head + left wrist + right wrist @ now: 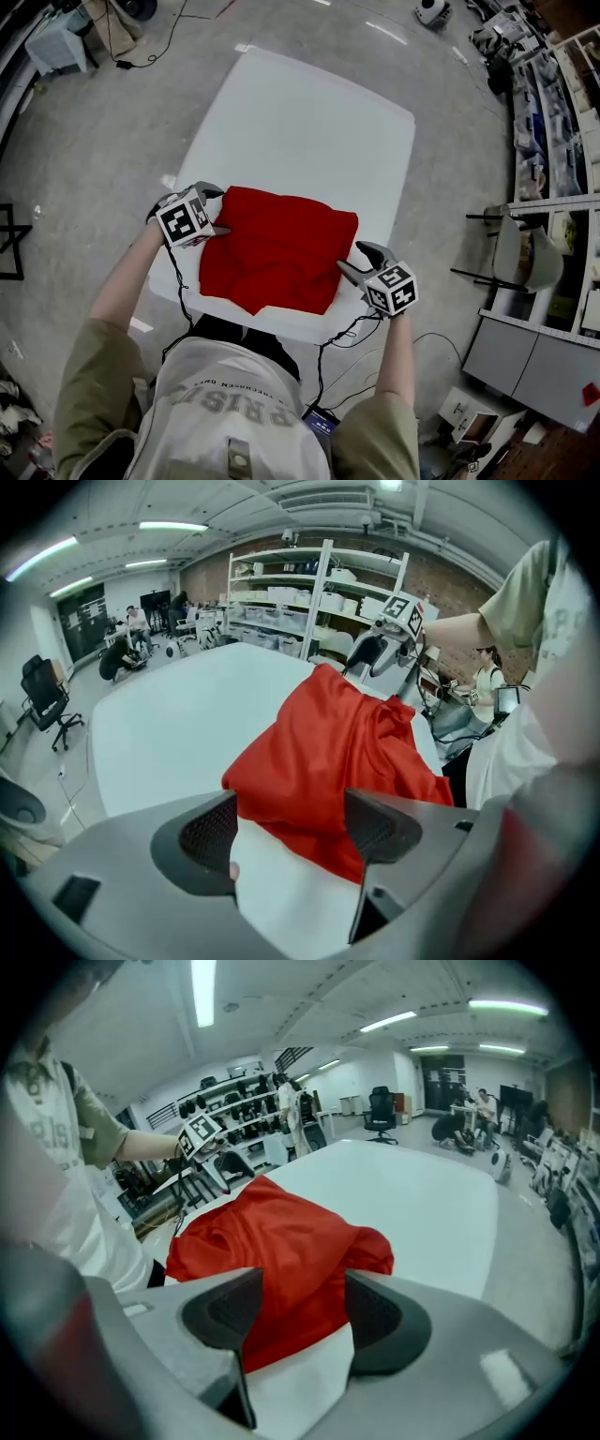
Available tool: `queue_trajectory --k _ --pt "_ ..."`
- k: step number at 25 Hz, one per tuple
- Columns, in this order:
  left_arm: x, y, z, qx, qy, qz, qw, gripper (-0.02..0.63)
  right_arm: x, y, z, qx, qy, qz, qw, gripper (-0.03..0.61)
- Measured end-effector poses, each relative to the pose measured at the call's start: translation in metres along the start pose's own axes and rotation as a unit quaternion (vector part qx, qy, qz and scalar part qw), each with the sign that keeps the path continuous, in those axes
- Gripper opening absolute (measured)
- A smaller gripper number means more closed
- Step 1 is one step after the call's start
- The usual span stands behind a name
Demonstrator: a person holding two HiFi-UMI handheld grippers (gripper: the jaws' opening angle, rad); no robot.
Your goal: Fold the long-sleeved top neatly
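Note:
The red long-sleeved top (278, 249) lies folded into a rough rectangle on the near half of the white table (309, 131). My left gripper (217, 214) is at its left edge, open, with bare table and the cloth's edge beyond its jaws (291, 841). My right gripper (361, 262) hovers at the top's right edge, open, nothing held between its jaws (295, 1321). The top (337, 752) looks bunched and a little rumpled from the left gripper view; in the right gripper view the top (272, 1246) shows soft creases.
The table's near edge (281, 326) runs just in front of my body. Cables hang from both grippers. Shelving (562, 122) and a chair (520, 253) stand to the right; grey floor surrounds the table.

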State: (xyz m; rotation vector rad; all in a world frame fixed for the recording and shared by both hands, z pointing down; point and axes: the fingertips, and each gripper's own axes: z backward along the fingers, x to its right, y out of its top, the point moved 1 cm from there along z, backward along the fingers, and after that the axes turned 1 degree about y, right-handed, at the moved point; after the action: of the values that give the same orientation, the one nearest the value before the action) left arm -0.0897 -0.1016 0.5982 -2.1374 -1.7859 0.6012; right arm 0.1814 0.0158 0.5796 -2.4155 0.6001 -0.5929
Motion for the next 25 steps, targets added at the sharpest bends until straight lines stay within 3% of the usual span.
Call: queue_trajectory --k 4,8,14,19,20,23,25 --pt "0.052 0.007 -0.010 0.005 -0.037 -0.060 0.9975 0.341 -0.049 -0.003 -0.011 -0.012 0.037 0.072 0.997 0.261" --pt "0.100 0.000 -0.035 -0.017 -0.071 -0.094 0.9929 0.341 -0.078 -0.013 -0.035 -0.038 0.064 0.094 0.993 0.261" --pt "0.113 -0.011 -0.054 -0.046 -0.058 -0.116 0.9905 0.333 -0.089 -0.030 -0.057 -0.092 0.068 0.148 0.982 0.252" --pt "0.104 -0.014 -0.059 -0.043 -0.022 -0.123 0.9912 0.211 -0.089 -0.035 -0.060 -0.105 0.049 0.160 0.980 0.194" --pt "0.103 -0.014 -0.058 -0.041 -0.018 -0.128 0.9908 0.186 -0.089 -0.033 -0.059 -0.104 0.044 0.163 0.980 0.144" --pt "0.097 -0.009 -0.052 -0.025 0.000 -0.141 0.9896 0.079 -0.085 -0.026 -0.055 -0.093 0.026 0.169 0.981 0.080" --pt "0.094 -0.005 -0.045 -0.010 0.007 -0.145 0.9893 0.063 -0.084 -0.020 -0.050 -0.081 0.018 0.168 0.982 0.077"
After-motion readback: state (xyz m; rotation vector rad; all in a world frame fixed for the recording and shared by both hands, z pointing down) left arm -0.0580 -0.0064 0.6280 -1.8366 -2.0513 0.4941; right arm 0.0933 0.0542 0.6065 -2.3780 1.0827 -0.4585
